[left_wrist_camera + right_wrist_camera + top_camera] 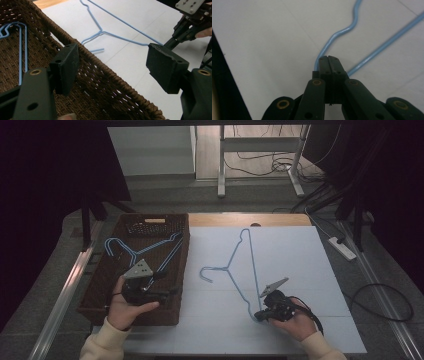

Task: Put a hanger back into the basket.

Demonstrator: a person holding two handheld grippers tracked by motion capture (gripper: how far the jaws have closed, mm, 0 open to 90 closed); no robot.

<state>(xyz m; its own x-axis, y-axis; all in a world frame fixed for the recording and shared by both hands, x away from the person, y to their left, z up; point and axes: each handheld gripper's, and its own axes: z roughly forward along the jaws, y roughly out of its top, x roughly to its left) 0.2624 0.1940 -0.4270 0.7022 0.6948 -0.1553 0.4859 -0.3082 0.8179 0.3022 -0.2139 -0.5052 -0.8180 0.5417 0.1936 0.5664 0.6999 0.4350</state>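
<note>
White table [295, 270] lying mostly bare at centre, right gripper [261, 314] clamping blue hanger [235, 265] corner near bottom edge, left gripper [172, 292] gaping apart over brown basket [100, 270] rim at left.

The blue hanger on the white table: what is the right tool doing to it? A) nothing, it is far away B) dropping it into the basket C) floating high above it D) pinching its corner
D: the right tool has its jaws shut tight on the near corner of the blue hanger, which lies flat on the white table, outside the basket.
</note>
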